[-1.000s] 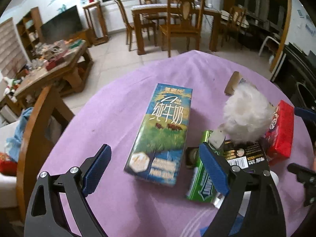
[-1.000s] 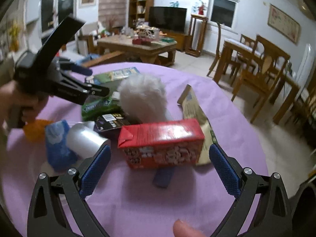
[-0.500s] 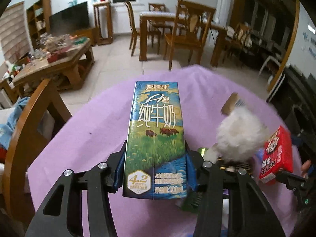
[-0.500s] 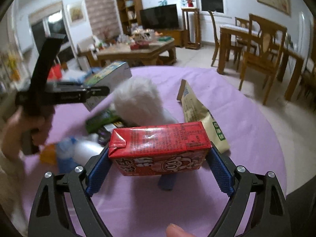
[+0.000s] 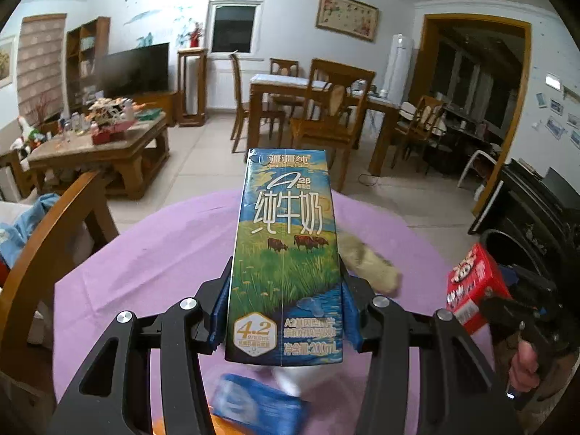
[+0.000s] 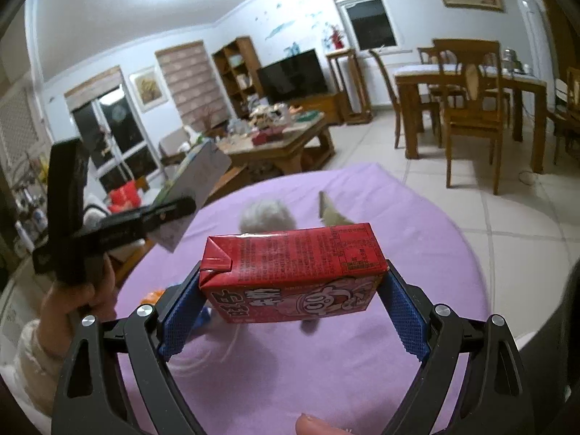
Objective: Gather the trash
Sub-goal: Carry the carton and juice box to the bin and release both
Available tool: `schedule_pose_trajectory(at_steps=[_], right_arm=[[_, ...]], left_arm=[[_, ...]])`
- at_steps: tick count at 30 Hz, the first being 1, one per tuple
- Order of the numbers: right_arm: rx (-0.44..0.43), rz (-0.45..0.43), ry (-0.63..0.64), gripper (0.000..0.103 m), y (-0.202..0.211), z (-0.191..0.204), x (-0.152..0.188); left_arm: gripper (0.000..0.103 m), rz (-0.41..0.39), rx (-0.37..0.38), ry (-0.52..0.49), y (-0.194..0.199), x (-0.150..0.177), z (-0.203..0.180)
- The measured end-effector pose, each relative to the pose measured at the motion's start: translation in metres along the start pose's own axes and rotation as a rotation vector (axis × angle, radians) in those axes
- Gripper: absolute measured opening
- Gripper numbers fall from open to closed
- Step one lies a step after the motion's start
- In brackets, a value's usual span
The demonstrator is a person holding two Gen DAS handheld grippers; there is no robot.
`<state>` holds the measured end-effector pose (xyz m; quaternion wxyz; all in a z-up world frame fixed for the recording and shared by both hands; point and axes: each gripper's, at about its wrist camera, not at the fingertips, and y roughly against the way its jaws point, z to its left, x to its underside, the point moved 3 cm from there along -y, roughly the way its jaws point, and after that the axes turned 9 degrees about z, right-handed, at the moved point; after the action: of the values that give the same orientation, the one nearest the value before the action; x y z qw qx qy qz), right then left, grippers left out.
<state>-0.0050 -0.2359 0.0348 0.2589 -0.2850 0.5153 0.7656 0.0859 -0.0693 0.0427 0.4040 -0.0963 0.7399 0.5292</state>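
Gripping a tall blue-and-green milk carton (image 5: 284, 264) in the left gripper (image 5: 284, 317) and a red drink carton (image 6: 293, 272) endwise in the right gripper (image 6: 293, 302), both clear above the purple-clothed round table (image 6: 417, 239), the person seemed mid-pickup, needing a bin next.

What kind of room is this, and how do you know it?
Most likely a home's combined living and dining room. A television stands behind a cluttered wooden coffee table, a dining table has wooden chairs around it, and a framed picture hangs on the wall.
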Motion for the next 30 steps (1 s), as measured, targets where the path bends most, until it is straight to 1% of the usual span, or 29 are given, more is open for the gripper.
schedule_pose_trajectory(at_steps=[5, 8, 12, 16, 20, 24, 30], right_arm=[[0.053, -0.088, -0.038, 0.089, 0.055, -0.032, 0.010], [0.072, -0.135, -0.066, 0.089, 0.087, -0.053, 0.019], [0.113, -0.188, -0.095, 0.089, 0.122, -0.079, 0.035], [0.133, -0.230, -0.158, 0.089, 0.156, -0.114, 0.057], [0.159, -0.262, -0.213, 0.089, 0.181, -0.145, 0.075], [0.194, -0.295, -0.271, 0.089, 0.208, -0.179, 0.096], [0.244, -0.326, -0.359, 0.089, 0.232, -0.219, 0.127]], left_arm=[[0.049, -0.021, 0.058, -0.033, 0.006, -0.001, -0.039], [0.049, -0.025, 0.103, -0.050, 0.002, -0.001, -0.070], [0.049, -0.018, 0.164, -0.088, -0.011, -0.002, -0.115], [0.049, -0.001, 0.225, -0.121, -0.024, -0.001, -0.156], [0.049, 0.020, 0.284, -0.147, -0.037, 0.001, -0.192], [0.049, 0.043, 0.326, -0.176, -0.049, 0.008, -0.225], [0.049, 0.083, 0.388, -0.221, -0.068, 0.014, -0.270]])
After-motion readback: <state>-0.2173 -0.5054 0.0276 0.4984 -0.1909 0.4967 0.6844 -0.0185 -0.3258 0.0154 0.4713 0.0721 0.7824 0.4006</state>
